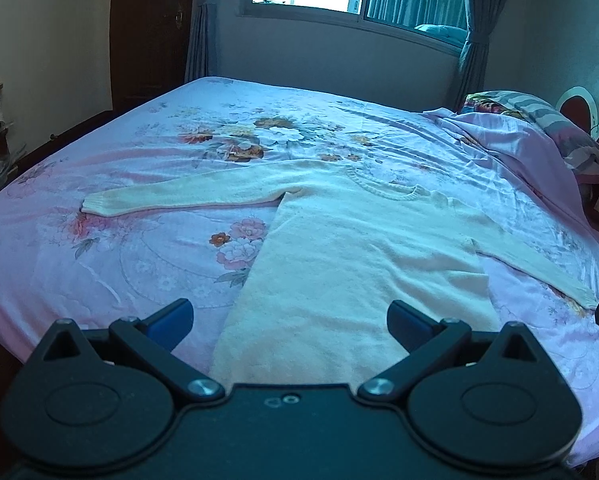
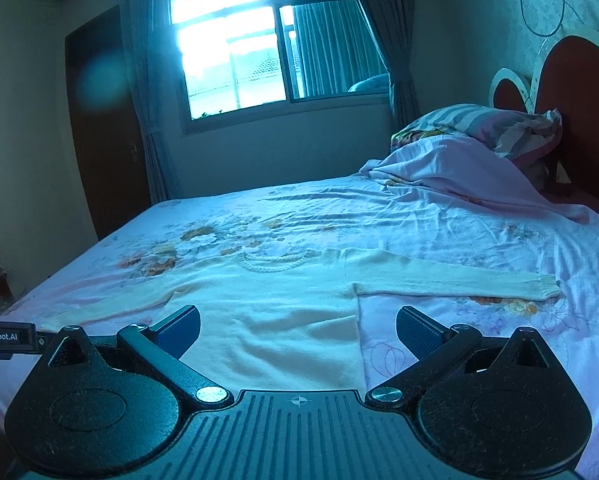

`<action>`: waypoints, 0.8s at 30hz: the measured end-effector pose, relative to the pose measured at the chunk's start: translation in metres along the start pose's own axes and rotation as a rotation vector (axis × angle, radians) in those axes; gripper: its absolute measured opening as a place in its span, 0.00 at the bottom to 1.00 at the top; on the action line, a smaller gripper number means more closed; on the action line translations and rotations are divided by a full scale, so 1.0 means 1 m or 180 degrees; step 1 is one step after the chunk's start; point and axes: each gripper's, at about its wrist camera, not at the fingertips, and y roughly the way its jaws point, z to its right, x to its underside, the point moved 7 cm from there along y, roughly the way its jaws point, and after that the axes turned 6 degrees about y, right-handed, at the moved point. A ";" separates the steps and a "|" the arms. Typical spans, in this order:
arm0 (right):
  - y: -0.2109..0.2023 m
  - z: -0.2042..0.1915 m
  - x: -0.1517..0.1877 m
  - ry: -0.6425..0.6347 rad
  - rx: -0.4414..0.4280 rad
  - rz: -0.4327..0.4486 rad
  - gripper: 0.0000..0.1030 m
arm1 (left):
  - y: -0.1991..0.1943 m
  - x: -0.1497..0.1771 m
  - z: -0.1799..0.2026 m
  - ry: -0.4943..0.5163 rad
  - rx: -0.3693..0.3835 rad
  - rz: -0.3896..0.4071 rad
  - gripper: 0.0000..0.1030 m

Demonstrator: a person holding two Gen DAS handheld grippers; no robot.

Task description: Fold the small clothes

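A cream knitted sweater (image 1: 339,248) lies flat on the bed, neck away from me, both sleeves spread out to the sides. It also shows in the right wrist view (image 2: 275,304). My left gripper (image 1: 289,320) is open and empty, held above the sweater's hem. My right gripper (image 2: 297,330) is open and empty, above the hem near the sweater's right side. The left sleeve cuff (image 1: 95,206) and the right sleeve cuff (image 2: 547,286) lie on the sheet. The left gripper's body (image 2: 7,336) shows at the left edge of the right wrist view.
The bed (image 1: 119,248) has a pink floral sheet. A crumpled pink blanket (image 2: 459,168) and striped pillows (image 2: 499,124) lie at the headboard (image 2: 579,92) on the right. A window (image 2: 255,48) with curtains is at the far wall, a dark wardrobe (image 2: 99,120) on the left.
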 end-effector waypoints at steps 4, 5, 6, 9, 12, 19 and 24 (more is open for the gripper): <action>0.009 0.003 0.007 0.0034 0.0024 -0.0080 1.00 | 0.007 -0.003 -0.003 -0.0009 -0.0005 -0.0016 0.98; 0.012 0.002 0.007 0.0026 0.0033 -0.0085 1.00 | 0.009 -0.004 -0.004 0.0003 -0.0022 -0.0010 0.98; 0.014 0.002 0.007 0.0002 0.0041 -0.0090 1.00 | 0.010 -0.005 -0.004 0.0025 -0.0044 -0.0006 0.98; 0.022 -0.004 0.005 -0.0074 0.0050 -0.0090 1.00 | 0.015 -0.010 -0.003 0.0117 -0.0098 0.0017 0.98; 0.031 -0.008 0.002 -0.0099 0.0014 -0.0097 1.00 | 0.021 -0.015 -0.004 0.0176 -0.0115 0.0024 0.98; 0.053 -0.023 -0.009 -0.0098 -0.0102 -0.0084 1.00 | 0.044 -0.025 -0.016 0.0074 -0.0047 -0.0045 0.98; 0.075 -0.036 -0.012 -0.0072 -0.0198 -0.0072 1.00 | 0.063 -0.033 -0.031 0.0022 -0.0092 -0.0088 0.98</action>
